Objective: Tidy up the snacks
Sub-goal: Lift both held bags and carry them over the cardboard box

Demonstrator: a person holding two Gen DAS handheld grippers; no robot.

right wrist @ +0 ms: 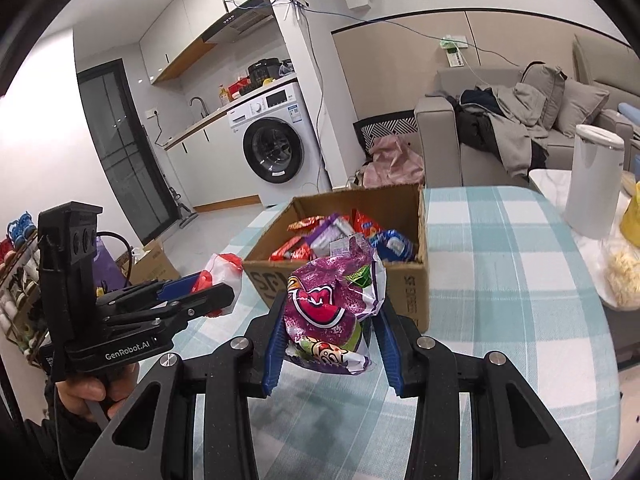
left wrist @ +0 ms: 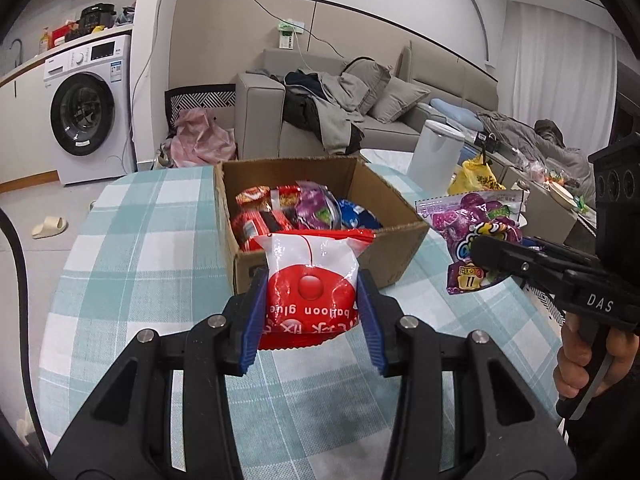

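My left gripper (left wrist: 312, 292) is shut on a red and white snack bag (left wrist: 310, 276), held just in front of the cardboard box (left wrist: 400, 248). The box holds several snack packs (left wrist: 304, 208). My right gripper (right wrist: 330, 320) is shut on a purple snack bag (right wrist: 328, 300), held before the box's near wall (right wrist: 404, 292). In the left wrist view the right gripper (left wrist: 480, 252) holds the purple bag (left wrist: 468, 220) to the right of the box. In the right wrist view the left gripper (right wrist: 212, 288) holds the red and white bag (right wrist: 224, 268) left of the box.
The box stands on a round table with a teal checked cloth (left wrist: 140, 264). A white cylinder container (right wrist: 592, 180) and a yellow bag (left wrist: 476, 178) are off to the right. A sofa with clothes (left wrist: 332, 112) and a washing machine (left wrist: 88, 112) lie beyond.
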